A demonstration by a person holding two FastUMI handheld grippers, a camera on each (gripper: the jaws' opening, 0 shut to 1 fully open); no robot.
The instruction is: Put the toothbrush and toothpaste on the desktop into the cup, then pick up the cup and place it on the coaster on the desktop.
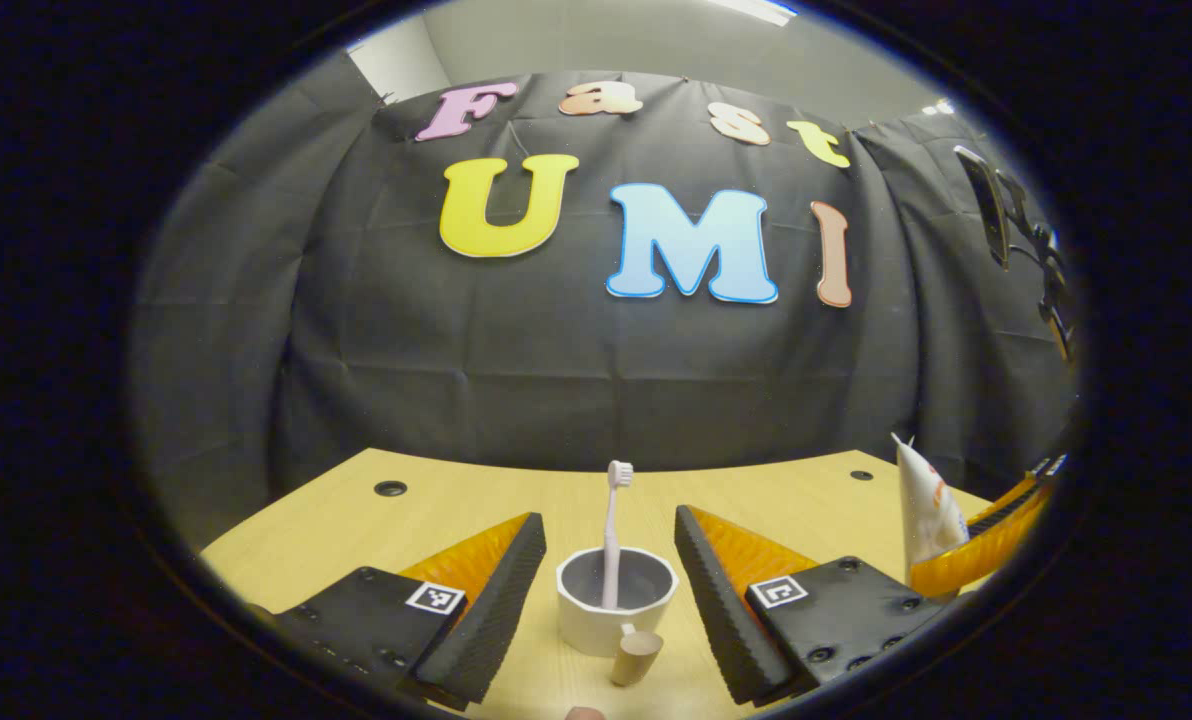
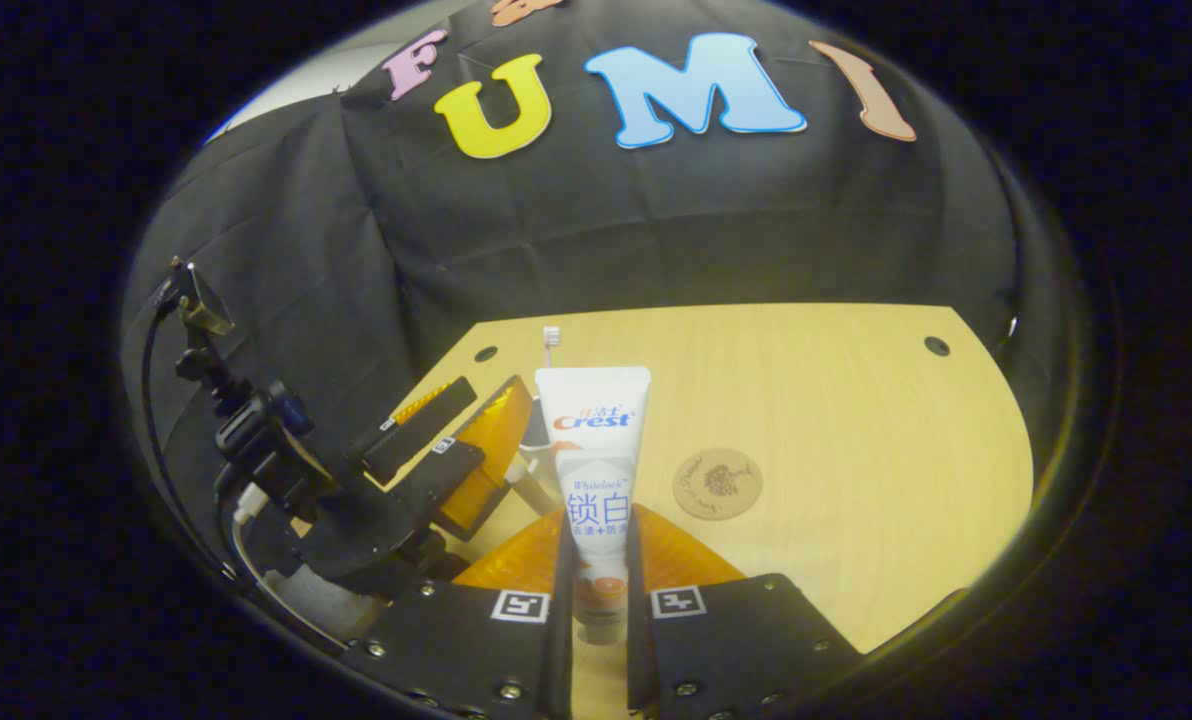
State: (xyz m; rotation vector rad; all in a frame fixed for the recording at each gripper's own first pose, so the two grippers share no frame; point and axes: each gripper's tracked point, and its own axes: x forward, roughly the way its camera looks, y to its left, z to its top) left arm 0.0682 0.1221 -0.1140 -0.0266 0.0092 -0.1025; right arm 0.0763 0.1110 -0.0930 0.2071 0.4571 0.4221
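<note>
While the toothbrush stands upright in the white cup on the worktop, left tongs wide open either side of the cup, right tongs clamped on the upright toothpaste, round coaster lying just right of it.

The left hand-held gripper has its fingers spread wide, while the right hand-held gripper is clamped.

Black cloth wall, wooden desktop, perhaps ceiling light.
</note>
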